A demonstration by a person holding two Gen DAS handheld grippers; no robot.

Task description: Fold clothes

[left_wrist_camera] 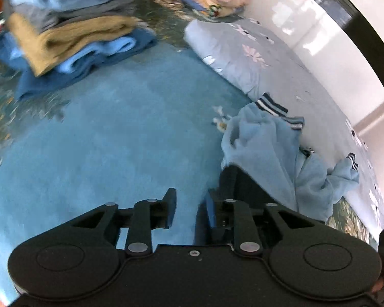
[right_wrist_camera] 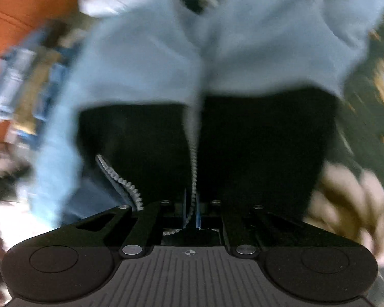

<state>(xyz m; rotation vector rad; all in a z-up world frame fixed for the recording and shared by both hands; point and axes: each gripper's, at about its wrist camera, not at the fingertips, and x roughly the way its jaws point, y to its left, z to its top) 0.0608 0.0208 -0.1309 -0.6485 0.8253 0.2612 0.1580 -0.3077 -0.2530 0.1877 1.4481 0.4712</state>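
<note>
Meanwhile the right gripper clamps the jacket's zipper, while the left gripper's fingers gape narrowly above the bed.

Left gripper is matte black all over: two round housings at the base, angled linkage arms pinned with silver rivets, blue pads on the fingers, one small screw at centre. Right gripper matches, black with silver rivets, plus a grey ribbed plate carrying a small crosshair mark.

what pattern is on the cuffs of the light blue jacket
Navy and white stripes on the cuffs, clearest in the left wrist view.
</note>
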